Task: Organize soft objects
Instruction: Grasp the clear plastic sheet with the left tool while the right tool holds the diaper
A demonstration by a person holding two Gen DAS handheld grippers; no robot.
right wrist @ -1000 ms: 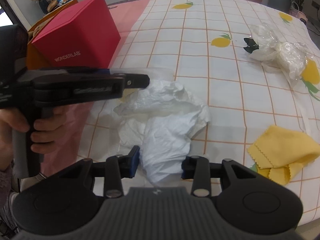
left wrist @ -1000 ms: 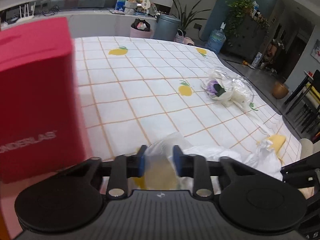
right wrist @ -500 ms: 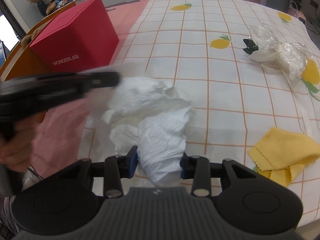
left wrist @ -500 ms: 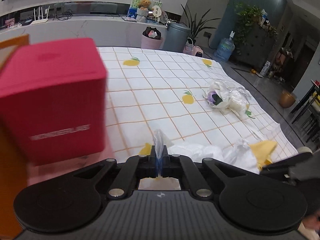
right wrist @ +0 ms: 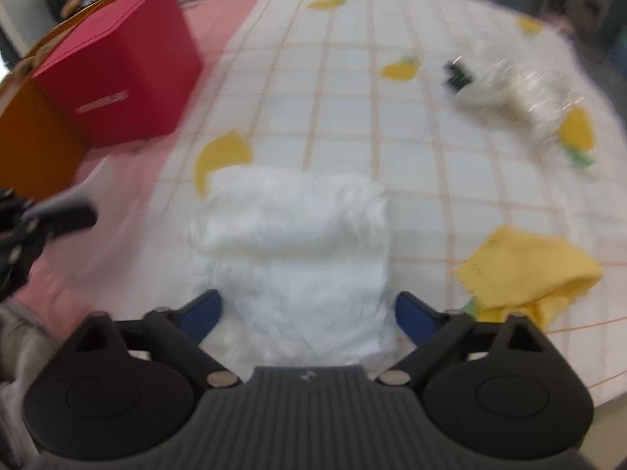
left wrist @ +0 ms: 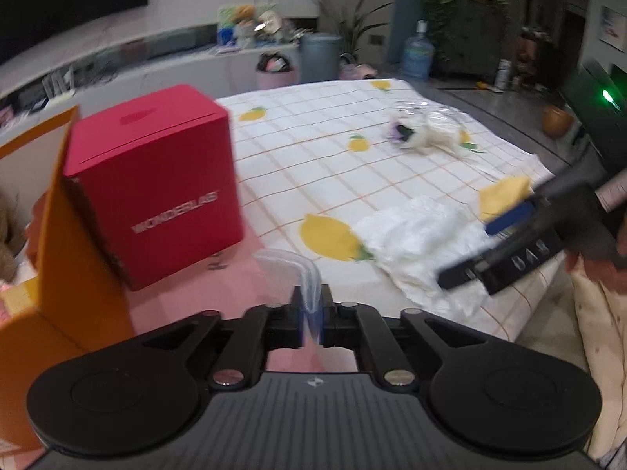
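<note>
- Left wrist view: our left tool (left wrist: 310, 315) is nearly clenched, jaws opening slightly, with a thin strip of clear plastic film (left wrist: 301, 274) pinched between the blue pads. The film curls up and away from the tips, over the pink part of the surface (left wrist: 250, 258).
- Same view: red box (left wrist: 156, 184) stands at left, just beside an orange box flap (left wrist: 66, 235). White crumpled bag (left wrist: 415, 243) lies on the lemon-print cloth (left wrist: 313, 149), right of the tool. Our right tool (left wrist: 505, 243) hangs over the bag's right edge, one blue pad showing. Yellow cloth (left wrist: 503, 192) sits behind it; a clear-wrapped bundle (left wrist: 427, 133) lies further back.
- Right wrist view (blurred): right tool (right wrist: 307, 311) is released, jaws opening wide; the white crumpled bag (right wrist: 298, 243) lies flat between the fingers, pads not pressing it.
- Same view: yellow cloth (right wrist: 529, 274) is just right of the right finger, apart from the bag. Red box (right wrist: 117, 78) at far left, clear-wrapped bundle (right wrist: 505, 98) at far right. Left tool (right wrist: 51, 215) shows at the left edge; we cannot tell its grip from here.
</note>
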